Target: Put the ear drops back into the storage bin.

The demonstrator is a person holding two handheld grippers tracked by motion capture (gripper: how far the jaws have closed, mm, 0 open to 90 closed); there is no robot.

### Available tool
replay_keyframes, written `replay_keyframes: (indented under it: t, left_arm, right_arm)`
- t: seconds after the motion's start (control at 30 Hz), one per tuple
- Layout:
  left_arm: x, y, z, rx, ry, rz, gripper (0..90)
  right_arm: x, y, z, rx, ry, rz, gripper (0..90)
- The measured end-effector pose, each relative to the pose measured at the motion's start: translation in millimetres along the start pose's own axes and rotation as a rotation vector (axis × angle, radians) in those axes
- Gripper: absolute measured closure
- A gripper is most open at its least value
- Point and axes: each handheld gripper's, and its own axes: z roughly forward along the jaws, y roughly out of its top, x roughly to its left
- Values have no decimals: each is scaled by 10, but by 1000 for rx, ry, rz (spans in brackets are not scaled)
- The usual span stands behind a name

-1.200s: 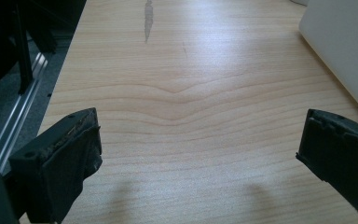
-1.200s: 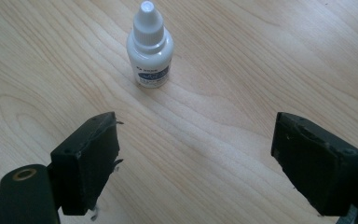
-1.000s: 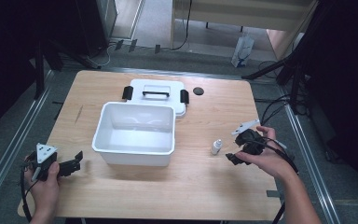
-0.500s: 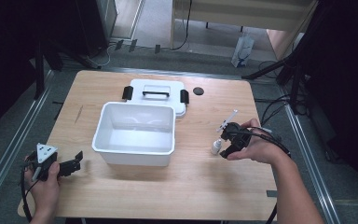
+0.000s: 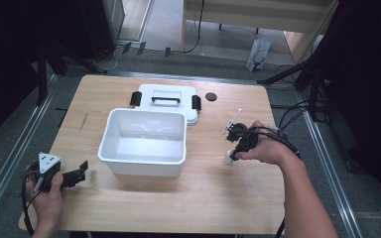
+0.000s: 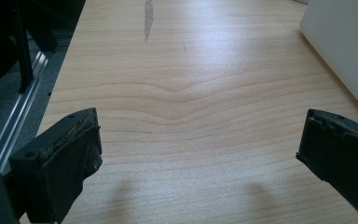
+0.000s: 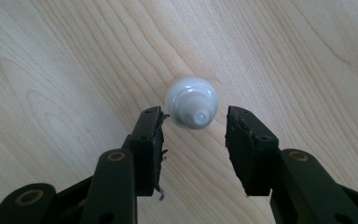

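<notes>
We are working left to right, taking the bin [image 5: 144, 141] as our landmark. Well to its left, near the desk [image 5: 129, 208] edge, we are holding the left tongs [image 5: 82, 171] idle; the left gripper view is showing their jaws spread wide over bare wood, with nothing between them and a white wall of the bin at the far right. The bin is sitting open and looks empty, and its lid [image 5: 166, 101] is lying flat just behind it, touching or nearly so. A small dark disc [image 5: 211, 96] is lying to the right of the lid.

To the right of the bin, we are bringing the right tongs [image 7: 193, 128] down over a small white bottle [image 7: 192, 101] standing on the desk. The jaws are parted on either side of its cap, not yet touching it.

We judge the work barely begun: the bottle is not gripped, and lifting it, presumably into the bin, and any closing of the lid are all left.

The high view is giving the layout, though the bottle [image 5: 229, 157] is a small white speck there beneath the hand. The right gripper view is settling what the high view cannot: the gap between jaws and cap.
</notes>
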Motion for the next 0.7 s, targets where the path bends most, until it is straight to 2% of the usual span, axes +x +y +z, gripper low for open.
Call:
replay_keyframes:
  t: [0.2, 0.27, 0.63, 0.7]
  left_arm:
    - [2, 0, -1, 0, -1, 1, 0]
    - [1, -1, -1, -1, -1, 0, 0]
    - [2, 0, 0, 0, -1, 0, 0]
    - [0, 0, 0, 0, 0, 0, 0]
  right_arm:
    - [5, 64, 31, 14, -11, -10, 627]
    - [-2, 86, 40, 11, 16, -7, 664]
    - [13, 140, 59, 23, 21, -23, 716]
    - [7, 148, 59, 27, 38, -37, 719]
